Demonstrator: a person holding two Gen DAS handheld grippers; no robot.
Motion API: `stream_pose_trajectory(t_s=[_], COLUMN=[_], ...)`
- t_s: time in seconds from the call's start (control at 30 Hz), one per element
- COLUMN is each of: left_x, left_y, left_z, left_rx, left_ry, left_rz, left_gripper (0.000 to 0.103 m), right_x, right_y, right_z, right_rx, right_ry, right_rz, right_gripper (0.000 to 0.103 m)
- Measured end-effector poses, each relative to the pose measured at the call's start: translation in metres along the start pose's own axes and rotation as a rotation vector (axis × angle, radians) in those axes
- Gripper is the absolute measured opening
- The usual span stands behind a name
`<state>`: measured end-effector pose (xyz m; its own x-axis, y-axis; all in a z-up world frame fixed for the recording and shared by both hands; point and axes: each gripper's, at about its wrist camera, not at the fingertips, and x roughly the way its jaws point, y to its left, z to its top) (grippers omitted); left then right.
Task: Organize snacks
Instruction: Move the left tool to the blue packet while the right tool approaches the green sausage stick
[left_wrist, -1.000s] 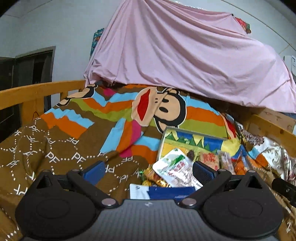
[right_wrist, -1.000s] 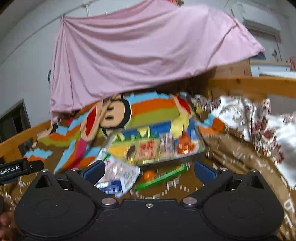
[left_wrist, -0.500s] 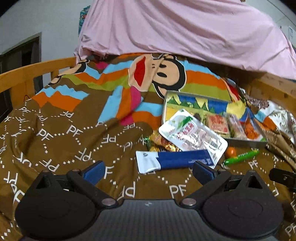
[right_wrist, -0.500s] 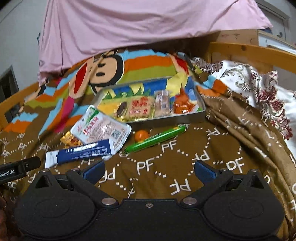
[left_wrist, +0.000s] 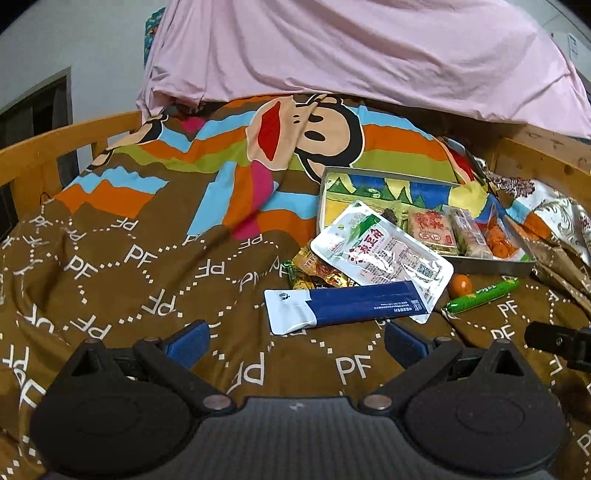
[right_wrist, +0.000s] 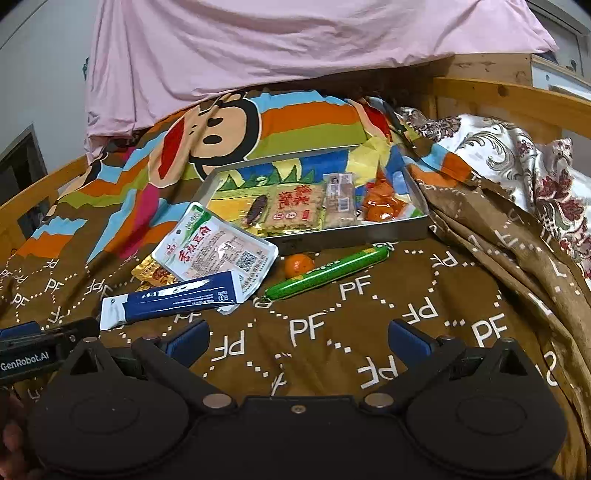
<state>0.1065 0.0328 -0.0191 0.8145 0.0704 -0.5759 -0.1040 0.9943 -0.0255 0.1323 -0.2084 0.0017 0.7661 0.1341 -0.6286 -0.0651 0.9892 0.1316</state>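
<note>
You are holding both the left gripper (left_wrist: 295, 338) and the right gripper (right_wrist: 298, 338) spread wide and empty. Grabbing the blue packet (left_wrist: 345, 304) risks dragging the white tofu pouch (left_wrist: 384, 251) that is overlapping it.

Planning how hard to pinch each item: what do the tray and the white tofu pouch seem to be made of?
The tray looks like thin metal: grey, dull sheen on its straight front wall, with a printed cartoon floor. The white tofu pouch appears to be glossy plastic film, probably vacuum-sealed: glare streaks and a flat crimped edge show.
</note>
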Motion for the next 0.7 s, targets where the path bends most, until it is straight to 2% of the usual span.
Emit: stream_pose_trajectory(t_s=[0.33,0.7], left_x=[-0.002,0.002], left_y=[-0.006,-0.013], left_z=[0.002,0.003], left_rx=[0.036,0.097], left_ry=[0.0,0.009], left_rz=[0.006,0.024], left_gripper=[0.102,0.102], right_x=[0.0,0.013], right_y=[0.0,-0.009], right_z=[0.0,0.002], right_rx=[0.002,0.035], right_ry=[0.006,0.056], right_rz=[-0.001,-0.023], right_gripper=[0.102,0.102])
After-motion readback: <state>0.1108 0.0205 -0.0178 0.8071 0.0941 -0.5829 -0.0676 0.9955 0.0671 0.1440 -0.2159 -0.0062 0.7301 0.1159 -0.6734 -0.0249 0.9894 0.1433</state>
